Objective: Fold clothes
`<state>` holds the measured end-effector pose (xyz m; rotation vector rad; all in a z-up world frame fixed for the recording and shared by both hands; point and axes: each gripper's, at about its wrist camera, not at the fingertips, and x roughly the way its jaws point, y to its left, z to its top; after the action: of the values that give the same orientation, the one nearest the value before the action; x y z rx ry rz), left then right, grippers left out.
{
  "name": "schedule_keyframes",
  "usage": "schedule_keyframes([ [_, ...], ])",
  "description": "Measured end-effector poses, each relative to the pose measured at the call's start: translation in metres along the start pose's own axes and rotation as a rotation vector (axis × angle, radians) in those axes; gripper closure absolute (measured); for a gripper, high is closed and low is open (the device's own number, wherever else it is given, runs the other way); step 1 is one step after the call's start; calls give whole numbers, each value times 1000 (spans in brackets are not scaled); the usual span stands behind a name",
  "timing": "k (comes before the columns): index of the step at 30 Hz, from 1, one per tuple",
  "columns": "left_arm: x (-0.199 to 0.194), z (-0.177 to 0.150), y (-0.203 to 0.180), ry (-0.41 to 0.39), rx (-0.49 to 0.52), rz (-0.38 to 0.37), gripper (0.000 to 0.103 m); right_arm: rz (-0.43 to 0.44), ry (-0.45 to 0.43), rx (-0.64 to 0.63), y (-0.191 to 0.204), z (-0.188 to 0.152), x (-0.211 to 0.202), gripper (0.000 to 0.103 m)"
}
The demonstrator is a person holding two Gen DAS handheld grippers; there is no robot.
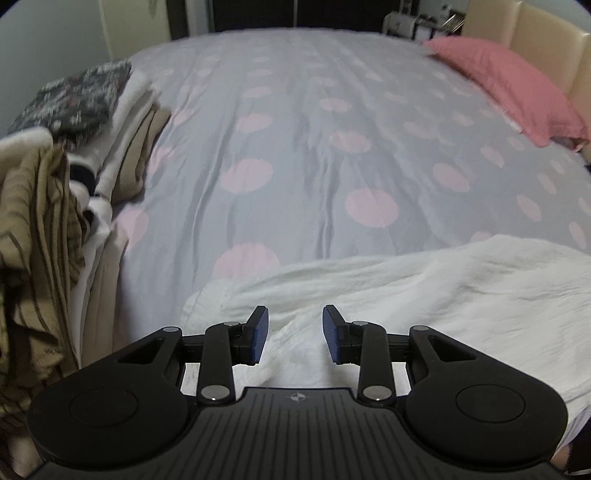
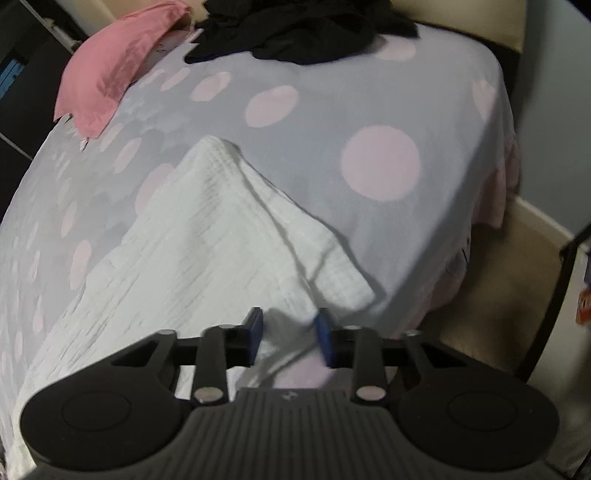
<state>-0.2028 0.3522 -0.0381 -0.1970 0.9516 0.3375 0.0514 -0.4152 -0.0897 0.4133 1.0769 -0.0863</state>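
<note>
A white textured garment (image 1: 424, 291) lies spread on the near part of the bed. My left gripper (image 1: 295, 334) is open, its blue pads apart just above the garment's near left edge, holding nothing. In the right wrist view the same white garment (image 2: 207, 236) lies with a folded corner pointing away. My right gripper (image 2: 288, 334) is open, with a fold of the white cloth lying between its pads at the garment's near right edge.
The bed has a grey cover with pink dots (image 1: 295, 129). A stack of folded clothes (image 1: 85, 122) sits at the left edge, with a striped tan garment (image 1: 33, 229) nearer. A pink pillow (image 1: 509, 85) and a dark clothes pile (image 2: 303, 26) lie by the headboard.
</note>
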Motion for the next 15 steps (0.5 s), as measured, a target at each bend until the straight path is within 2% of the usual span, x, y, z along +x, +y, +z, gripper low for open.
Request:
schedule_keyframes([
  [4, -18, 1, -4, -69, 76, -53, 59, -55, -90, -51, 10, 14, -18, 96],
  [7, -23, -3, -13, -74, 170, -82, 59, -137, -133, -68, 9, 23, -24, 97],
  [10, -25, -13, -27, -51, 311, -115, 58, -171, -100, -67, 5, 25, -13, 96],
  [15, -22, -42, -57, 49, 607, -138, 57, -194, -44, -78, 3, 17, 4, 96],
])
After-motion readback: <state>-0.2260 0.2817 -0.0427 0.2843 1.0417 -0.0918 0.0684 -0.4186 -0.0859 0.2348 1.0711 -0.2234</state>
